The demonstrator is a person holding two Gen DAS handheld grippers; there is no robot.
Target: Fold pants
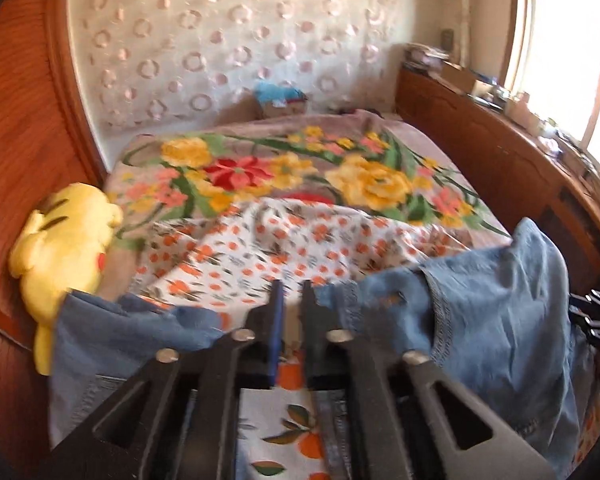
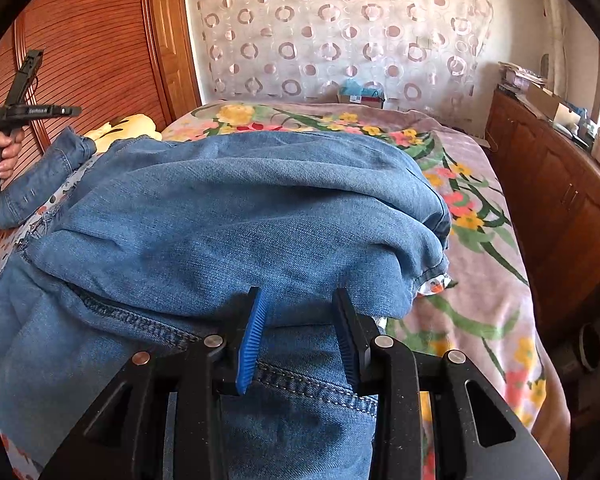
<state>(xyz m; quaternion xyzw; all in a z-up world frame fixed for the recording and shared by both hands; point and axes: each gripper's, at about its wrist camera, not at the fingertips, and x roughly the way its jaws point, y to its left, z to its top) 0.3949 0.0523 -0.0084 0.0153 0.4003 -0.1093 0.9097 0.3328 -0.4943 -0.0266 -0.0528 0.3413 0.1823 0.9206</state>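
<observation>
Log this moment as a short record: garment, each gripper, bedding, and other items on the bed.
garment: blue denim pants, bunched on the bed, not yet folded flat
right gripper: shut on a thick fold of the pants
left gripper: narrow gap between its jaws, nothing held; denim lies to either side
bedding: floral blanket farther back, orange-print sheet under the pants
other: yellow plush toy at the bed's left edge, by the wooden wall panel
</observation>
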